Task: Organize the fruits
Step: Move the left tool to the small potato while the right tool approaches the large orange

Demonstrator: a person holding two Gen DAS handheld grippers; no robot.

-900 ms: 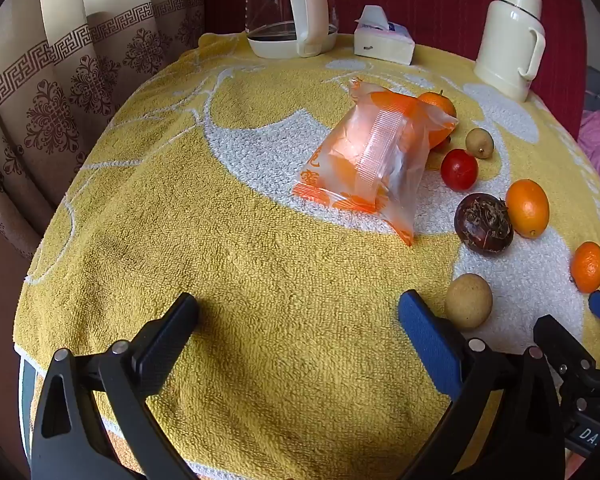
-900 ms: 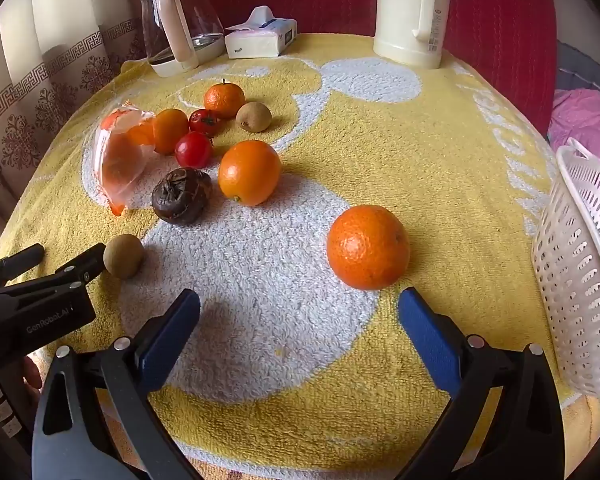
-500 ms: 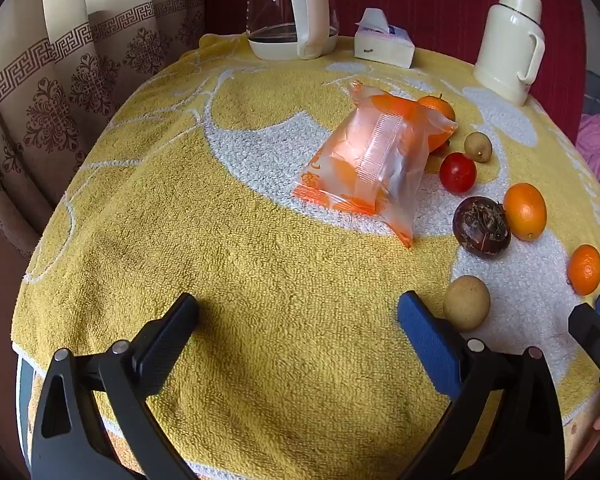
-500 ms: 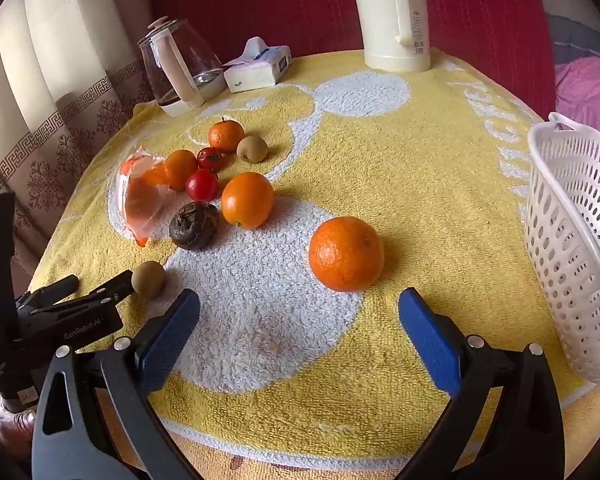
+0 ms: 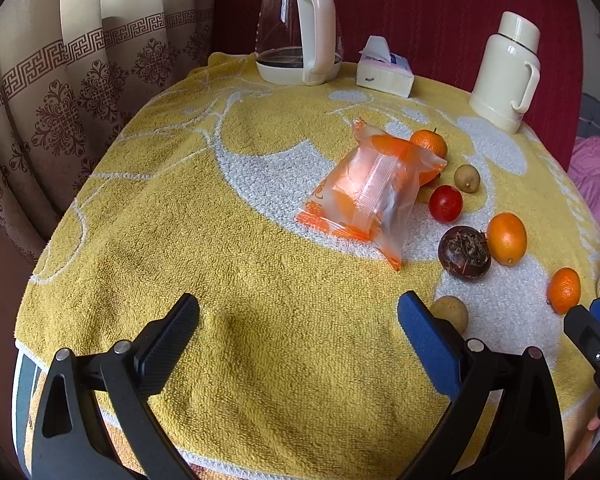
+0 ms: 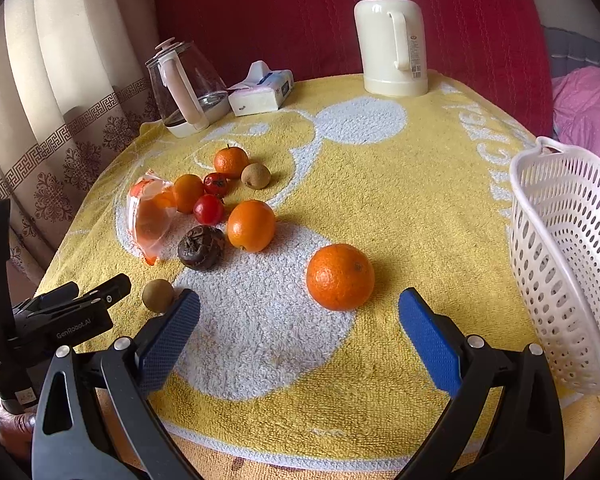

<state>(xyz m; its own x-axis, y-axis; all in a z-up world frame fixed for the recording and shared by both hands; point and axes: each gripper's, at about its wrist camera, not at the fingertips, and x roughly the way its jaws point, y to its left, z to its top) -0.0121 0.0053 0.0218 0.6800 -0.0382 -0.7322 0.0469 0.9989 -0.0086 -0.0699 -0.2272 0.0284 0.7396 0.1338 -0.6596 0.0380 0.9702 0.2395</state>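
Directly ahead of the right gripper (image 6: 299, 322), whose jaws stand wide and empty, lies the large orange (image 6: 340, 277), just beyond the fingertips and left of the white basket (image 6: 560, 264); the left gripper (image 5: 298, 322), equally wide, is farther off.

Open towel stretches across the near left of the worktop (image 5: 148, 240), giving the left hand-held gripper (image 5: 298, 316), jaws spread, an unobstructed run up to the orange-printed plastic bag (image 5: 364, 196). To its right a small brown fruit (image 5: 452, 312) sits just beside the blue finger, with a dark wrinkled fruit (image 5: 464, 252) behind it. Ahead of the right hand-held gripper (image 6: 299, 312), also spread wide, a large orange (image 6: 340, 276) stands alone on bare white terry, apart from the fruit cluster to the left. The white perforated basket (image 6: 572, 264) walls off the right edge; the cream thermos (image 6: 392, 32) and glass kettle (image 6: 184, 84) line the far side.
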